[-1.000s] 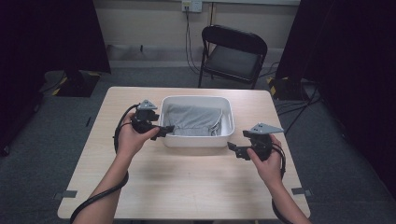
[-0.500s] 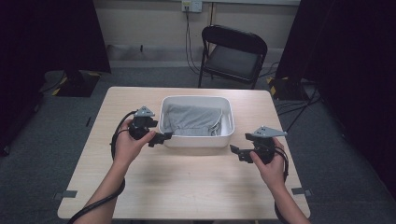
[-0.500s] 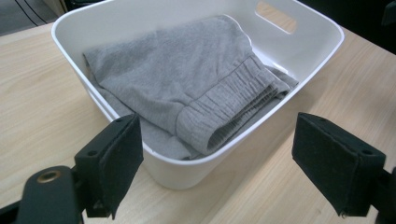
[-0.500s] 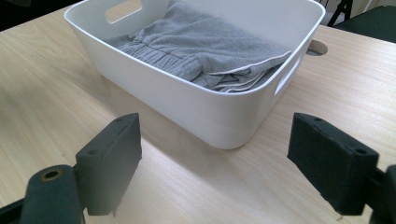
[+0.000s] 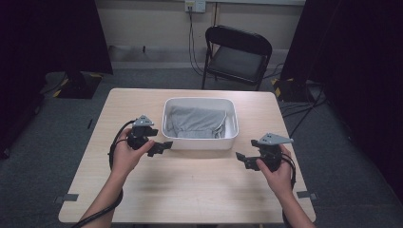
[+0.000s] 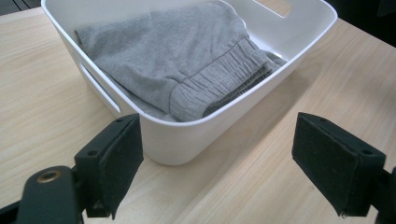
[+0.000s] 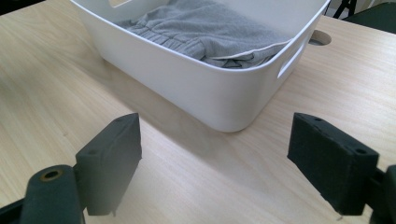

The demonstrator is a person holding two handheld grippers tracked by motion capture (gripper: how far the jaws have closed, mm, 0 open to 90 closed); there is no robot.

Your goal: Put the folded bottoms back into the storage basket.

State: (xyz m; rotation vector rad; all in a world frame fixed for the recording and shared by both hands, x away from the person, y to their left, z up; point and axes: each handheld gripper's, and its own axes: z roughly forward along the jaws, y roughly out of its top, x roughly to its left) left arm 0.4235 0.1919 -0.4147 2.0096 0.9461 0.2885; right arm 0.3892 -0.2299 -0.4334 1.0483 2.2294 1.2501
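Note:
A white plastic bin (image 5: 199,142) stands in the middle of the wooden table, and folded grey sweatpants (image 5: 197,122) lie inside it. My left gripper (image 5: 160,147) hovers just off the bin's front left corner, jaws wide open and empty. In the left gripper view, the bin (image 6: 187,135) and the grey sweatpants (image 6: 182,60) lie close ahead of that gripper (image 6: 233,172). My right gripper (image 5: 243,159) is held over the table off the bin's front right corner, open and empty. The right gripper view has the bin (image 7: 201,93) and the sweatpants (image 7: 210,28) beyond this gripper (image 7: 229,168).
The wooden table (image 5: 190,190) has bare surface in front of the bin. A black folding chair (image 5: 237,57) stands behind the far edge. Dark curtains flank both sides, and cables run on the grey floor.
My left gripper has drawn back from the bin's left rim toward the front and lower. My right gripper has shifted slightly toward the near edge. Both stay open.

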